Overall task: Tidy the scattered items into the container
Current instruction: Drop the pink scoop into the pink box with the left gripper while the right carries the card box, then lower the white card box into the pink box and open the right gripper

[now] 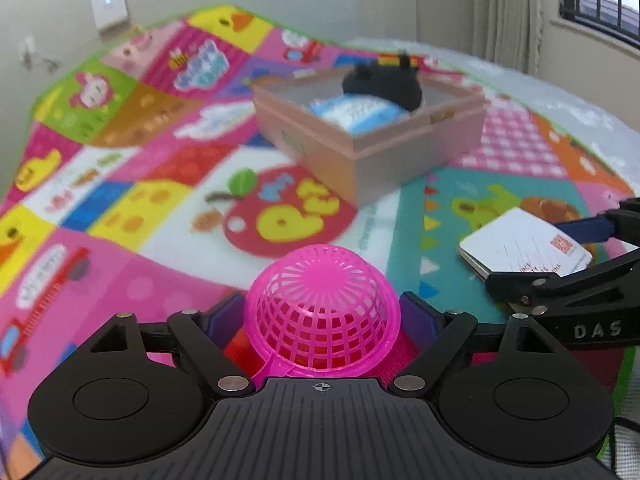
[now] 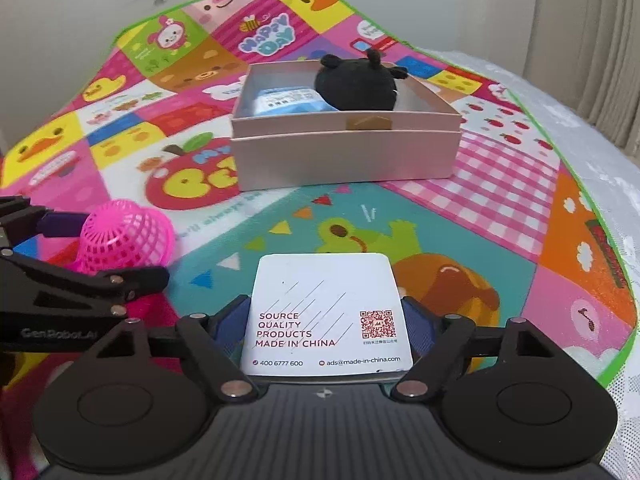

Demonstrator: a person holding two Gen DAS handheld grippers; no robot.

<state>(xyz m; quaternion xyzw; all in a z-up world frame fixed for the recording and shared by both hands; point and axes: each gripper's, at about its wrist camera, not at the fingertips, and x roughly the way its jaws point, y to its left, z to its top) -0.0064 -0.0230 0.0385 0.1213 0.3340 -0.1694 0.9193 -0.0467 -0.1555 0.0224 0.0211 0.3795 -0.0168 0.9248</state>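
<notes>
Bright play mat fills the room: ahead of both grippers the box already holds two things, while the left gripper squeezes the pink basket and the right gripper pinches the white pad, both not yet inside.

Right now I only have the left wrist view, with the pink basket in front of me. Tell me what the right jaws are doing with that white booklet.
Observer: The right gripper has its jaws either side of the booklet, close against both side edges. I cannot tell whether they press.
Operator: Read me the cover.
Observer: "Source quality products made in China", beside a red QR code.
Operator: Describe the box from that side.
Observer: The box stands straight ahead, its long wall square-on, with a gold tab on the upper band.
</notes>
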